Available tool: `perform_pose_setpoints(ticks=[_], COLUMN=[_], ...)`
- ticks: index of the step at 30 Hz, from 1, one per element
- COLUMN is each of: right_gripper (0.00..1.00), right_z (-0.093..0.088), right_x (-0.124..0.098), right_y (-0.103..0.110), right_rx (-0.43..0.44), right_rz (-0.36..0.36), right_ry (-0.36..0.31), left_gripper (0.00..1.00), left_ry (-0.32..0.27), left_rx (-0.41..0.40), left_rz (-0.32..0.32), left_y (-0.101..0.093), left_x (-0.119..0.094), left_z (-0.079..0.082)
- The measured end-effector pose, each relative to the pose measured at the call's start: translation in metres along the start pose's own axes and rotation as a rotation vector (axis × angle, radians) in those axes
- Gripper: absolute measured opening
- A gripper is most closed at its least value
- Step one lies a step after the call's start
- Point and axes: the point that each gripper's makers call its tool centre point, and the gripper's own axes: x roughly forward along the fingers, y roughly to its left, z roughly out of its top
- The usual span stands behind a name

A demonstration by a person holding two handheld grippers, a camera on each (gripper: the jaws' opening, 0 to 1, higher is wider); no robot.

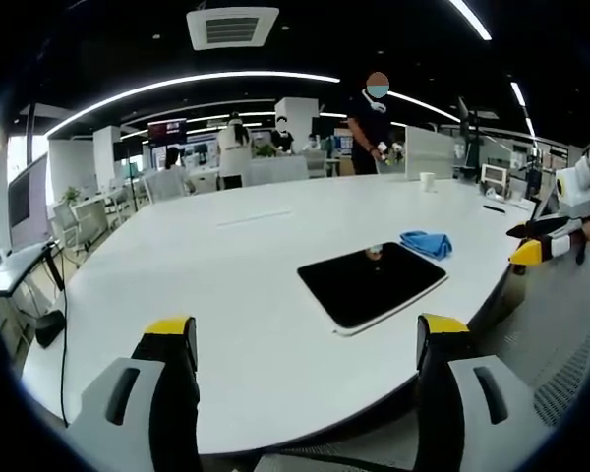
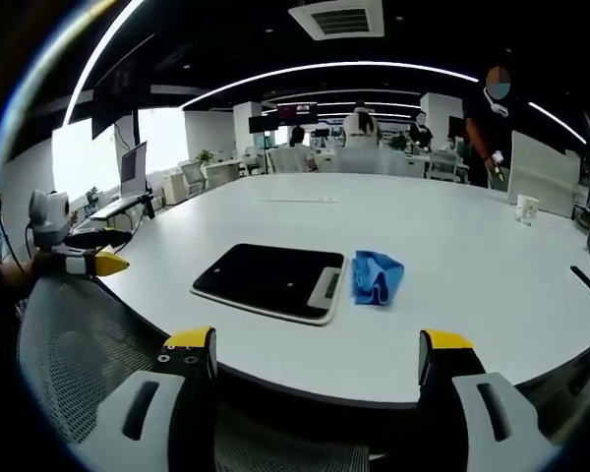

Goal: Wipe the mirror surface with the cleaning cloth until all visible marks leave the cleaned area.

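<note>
The mirror [image 1: 372, 283] is a dark rectangular slab with a pale rim, lying flat on the white table [image 1: 226, 285] near its close edge. A crumpled blue cleaning cloth [image 1: 426, 243] rests on the table just beyond the mirror's far corner. My left gripper [image 1: 307, 334] hovers short of the table edge, open and empty. In the right gripper view the mirror [image 2: 270, 280] lies left of the cloth [image 2: 377, 276], almost touching it. My right gripper [image 2: 317, 344] is open too, holding nothing, off the table's edge. Each gripper appears in the other's view: the right gripper [image 1: 546, 241] and the left gripper [image 2: 84, 258].
A grey mesh chair back [image 2: 88, 364] stands between the grippers and the table. A white cup [image 2: 528, 207] and a small black object [image 2: 583, 278] sit on the far right of the table. A person [image 1: 374, 123] stands at the far side, with desks and chairs behind.
</note>
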Motion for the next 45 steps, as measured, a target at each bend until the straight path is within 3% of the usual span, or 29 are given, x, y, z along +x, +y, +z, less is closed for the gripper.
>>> perform_pose_setpoints(ticks=[45], right_gripper=[0.82], right_z=[0.0000], right_x=[0.0003], right_y=[-0.0057], right_rx=[0.005], right_rz=[-0.009], right_ry=[-0.005], left_gripper=[0.90], left_ry=[0.010], left_rx=[0.012], left_rz=[-0.005], left_y=[-0.0009], left_x=[0.0004], left_z=[-0.0021])
